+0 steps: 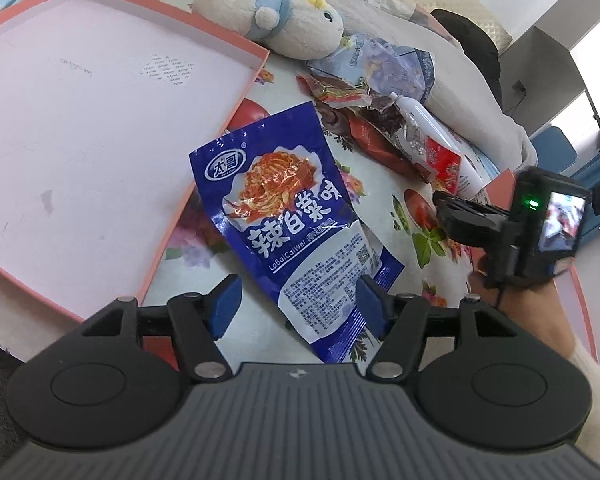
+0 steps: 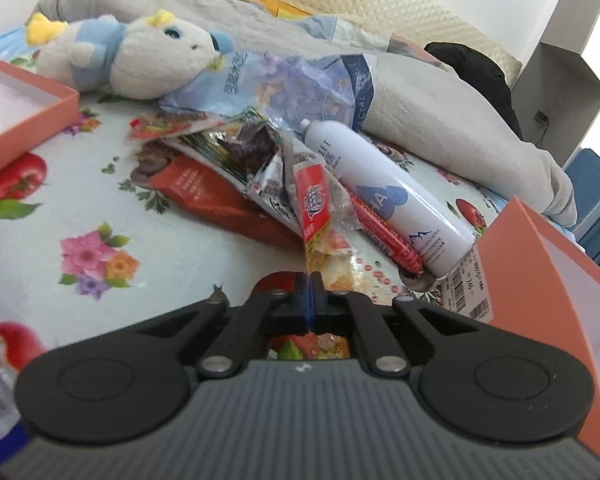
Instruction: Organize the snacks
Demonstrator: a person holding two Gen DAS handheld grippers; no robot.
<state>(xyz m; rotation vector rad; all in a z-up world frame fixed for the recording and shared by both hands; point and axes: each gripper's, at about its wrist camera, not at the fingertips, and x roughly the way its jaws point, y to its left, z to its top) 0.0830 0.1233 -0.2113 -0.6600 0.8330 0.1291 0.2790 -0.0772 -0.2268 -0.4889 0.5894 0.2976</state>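
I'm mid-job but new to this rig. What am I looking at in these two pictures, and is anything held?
Each picture comes from a camera on a hand-held two-finger gripper, looking along its fingers. In the left wrist view, the left gripper is open around a blue snack pouch lying on the flowered cloth beside an empty pink box lid. In the right wrist view, the right gripper is shut on a clear sachet from a snack pile beside a white spray can and plush toy.

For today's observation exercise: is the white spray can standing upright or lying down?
Lying down. The white spray can rests on its side on the floral cloth, beside the snack pile.
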